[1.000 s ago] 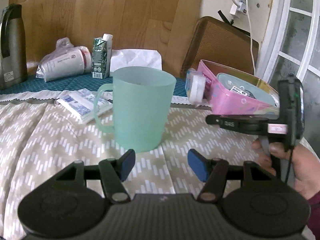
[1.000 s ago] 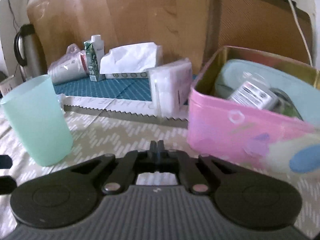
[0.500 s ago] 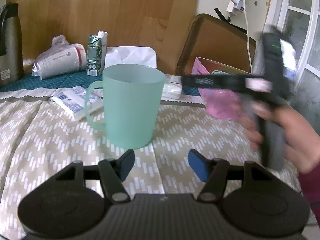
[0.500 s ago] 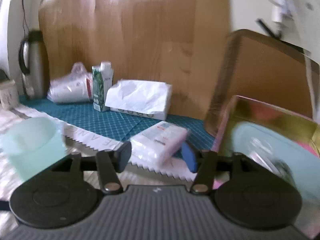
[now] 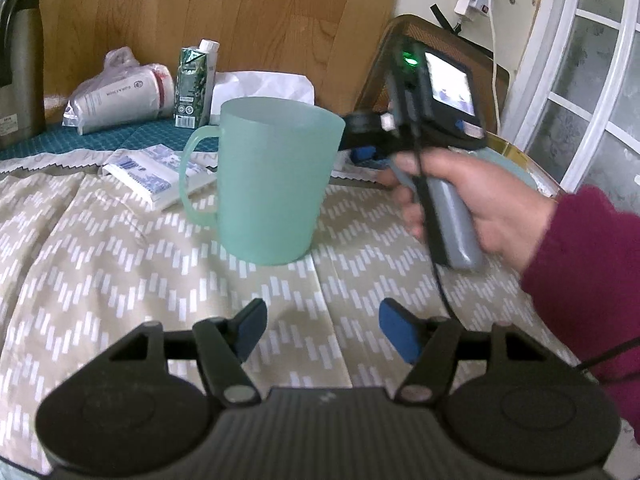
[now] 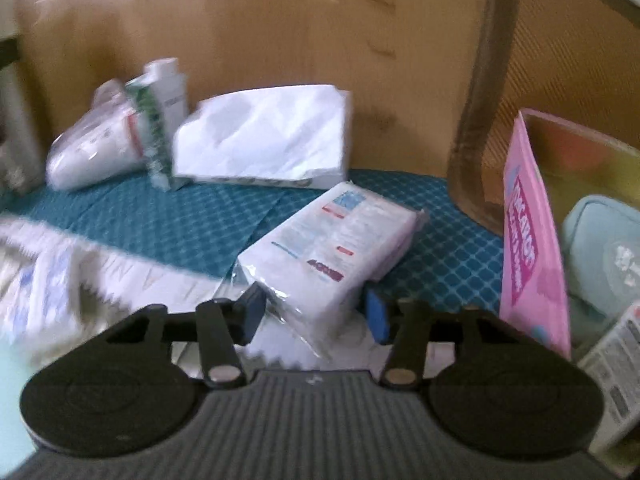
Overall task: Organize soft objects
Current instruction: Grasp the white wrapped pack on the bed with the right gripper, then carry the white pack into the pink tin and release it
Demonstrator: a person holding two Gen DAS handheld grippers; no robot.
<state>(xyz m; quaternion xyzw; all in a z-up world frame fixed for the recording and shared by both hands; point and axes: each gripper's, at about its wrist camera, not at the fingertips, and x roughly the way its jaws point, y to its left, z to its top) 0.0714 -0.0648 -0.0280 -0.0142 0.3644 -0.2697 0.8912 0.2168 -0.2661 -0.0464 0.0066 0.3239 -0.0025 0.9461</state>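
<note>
The right gripper [image 6: 314, 310] had its jaws spread wide around the near end of a white tissue pack [image 6: 330, 258], which lay on the desk just left of the pink tin [image 6: 524, 236]; contact with the pads was unclear. The left gripper [image 5: 322, 330] hung with jaws wide apart, holding nothing, short of the green cup [image 5: 276, 184].
</note>
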